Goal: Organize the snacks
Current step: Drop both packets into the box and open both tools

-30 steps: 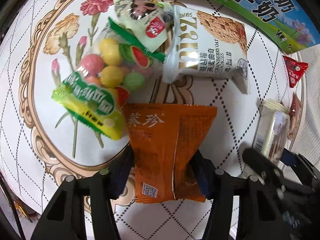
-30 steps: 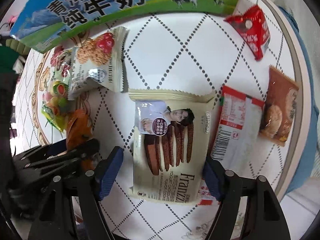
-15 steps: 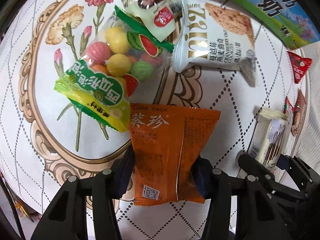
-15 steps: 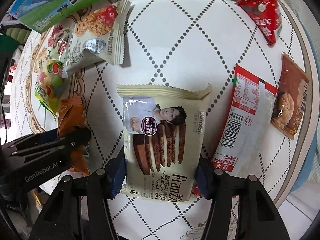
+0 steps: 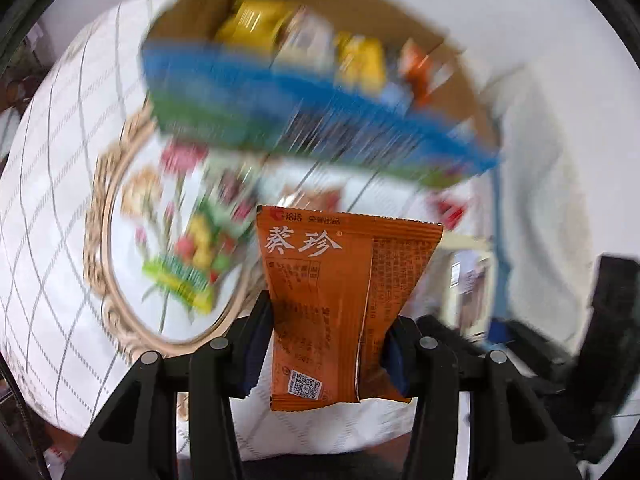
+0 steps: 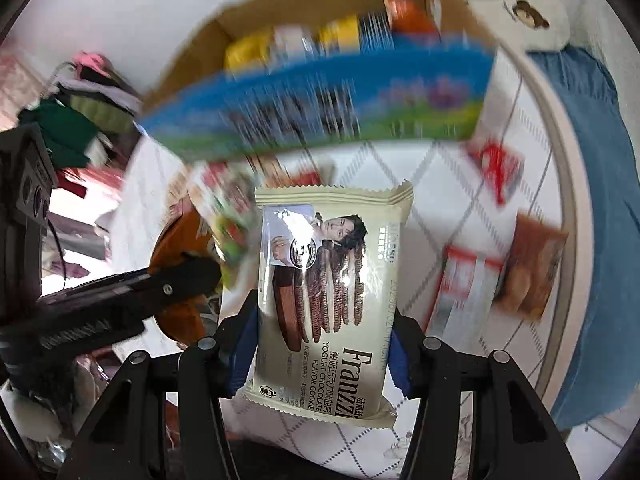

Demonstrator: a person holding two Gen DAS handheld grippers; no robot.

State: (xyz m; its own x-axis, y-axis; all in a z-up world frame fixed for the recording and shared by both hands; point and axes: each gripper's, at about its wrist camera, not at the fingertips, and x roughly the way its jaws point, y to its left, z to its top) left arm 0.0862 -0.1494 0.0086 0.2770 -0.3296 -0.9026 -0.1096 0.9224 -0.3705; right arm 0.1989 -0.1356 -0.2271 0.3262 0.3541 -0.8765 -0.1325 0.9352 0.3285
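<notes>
An orange snack packet point(image 5: 320, 300) hangs above the table between the blue pads of my left gripper point(image 5: 326, 332), whose jaws are closing and pressing on it. My right gripper point(image 6: 322, 340) holds a cream Franzzi chocolate cookie packet point(image 6: 328, 300) the same way, its jaws closing on the packet's sides. Both packets are lifted off the tablecloth. Behind them stands an open cardboard box point(image 5: 300, 120) with a blue and green printed side, blurred, with several snacks inside. In the right wrist view the box point(image 6: 320, 100) shows again, and the left gripper's finger point(image 6: 180, 280) sits at the left.
A green and yellow candy bag point(image 5: 184, 272) lies on the round table's white quilted cloth point(image 5: 48, 240). At the right lie a red packet point(image 6: 496, 168), a red-and-white packet point(image 6: 464, 292) and a brown cookie packet point(image 6: 528, 272). A blue cloth point(image 6: 592, 200) hangs beyond the table edge.
Both grippers have risen from the table with their packets, which lay flat on the cloth before. The views have tilted up, so the open box top now shows.
</notes>
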